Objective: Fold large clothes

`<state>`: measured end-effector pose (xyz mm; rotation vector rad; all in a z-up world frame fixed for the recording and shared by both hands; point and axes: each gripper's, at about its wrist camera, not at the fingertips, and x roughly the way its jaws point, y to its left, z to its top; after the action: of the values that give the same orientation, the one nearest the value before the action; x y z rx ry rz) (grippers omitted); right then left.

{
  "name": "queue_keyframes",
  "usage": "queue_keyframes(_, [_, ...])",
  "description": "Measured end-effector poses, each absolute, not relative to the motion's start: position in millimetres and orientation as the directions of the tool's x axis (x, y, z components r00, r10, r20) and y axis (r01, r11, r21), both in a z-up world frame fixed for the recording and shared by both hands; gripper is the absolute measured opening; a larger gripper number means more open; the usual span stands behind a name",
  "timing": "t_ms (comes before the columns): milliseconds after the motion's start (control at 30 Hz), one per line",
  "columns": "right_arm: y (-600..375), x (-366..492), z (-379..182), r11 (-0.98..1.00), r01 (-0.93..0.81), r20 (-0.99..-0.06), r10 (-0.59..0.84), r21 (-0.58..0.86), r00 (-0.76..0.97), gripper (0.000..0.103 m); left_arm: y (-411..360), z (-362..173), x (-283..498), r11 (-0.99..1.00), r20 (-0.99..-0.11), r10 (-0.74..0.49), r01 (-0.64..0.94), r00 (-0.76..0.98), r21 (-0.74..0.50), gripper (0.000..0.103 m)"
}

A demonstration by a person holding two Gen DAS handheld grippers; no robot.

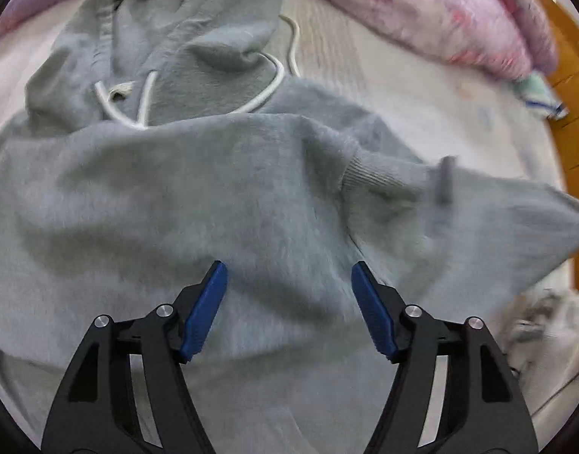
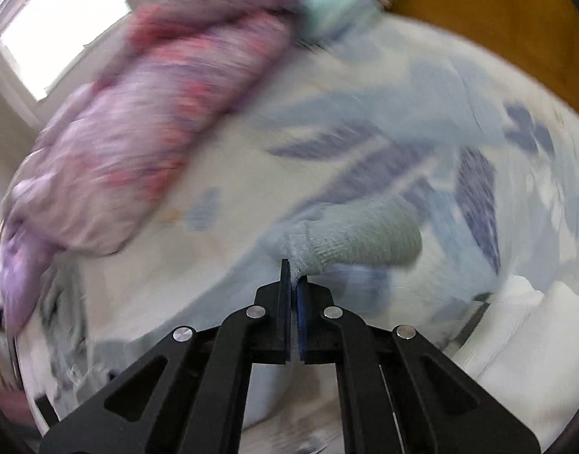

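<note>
Right gripper (image 2: 294, 283) clamped on blurred hoodie cuff (image 2: 350, 238), left gripper (image 1: 289, 276) apart above hoodie (image 1: 214, 189)

Space ahead of the left gripper (image 1: 289, 276) is filled by the grey hoodie (image 1: 214, 196); its spread blue pads (image 1: 208, 310) have only fabric between them. A white drawstring (image 1: 274, 83) is looped across the far side. Bare bedsheet (image 1: 422, 113) is left free to the right, bounded by a pink-purple quilt (image 1: 441, 11). The right gripper (image 2: 294, 283) is blocked in front by the ribbed cuff (image 2: 357, 238); a white folded cloth (image 2: 524, 340) sits just right.
</note>
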<state>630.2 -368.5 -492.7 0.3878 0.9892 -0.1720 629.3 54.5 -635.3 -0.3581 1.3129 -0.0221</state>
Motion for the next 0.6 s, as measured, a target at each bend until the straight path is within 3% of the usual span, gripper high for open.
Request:
queue_keyframes(300, [-161.5,606.5,-424.6,0.957,-0.032,-0.741,0.245,0.289,0.626,0.002,179.7,-575.5,555.3,0.914,-0.926,-0.160,-0.303,0.342,-0.270,0.071])
queue_keyframes(500, [20.2,578.9,-438.2,0.903,-0.270,-0.730,0.430,0.335,0.531,0.002,271.3,-555.4,523.6,0.900,-0.932,-0.082,-0.376,0.354,-0.222,0.071])
queue_keyframes(600, [93.6,559.5,-458.6,0.880,-0.368,-0.748,0.458,0.302,0.481,0.002,309.8,-553.9,506.6,0.894,-0.934,-0.052,-0.401,0.354,-0.202,0.071])
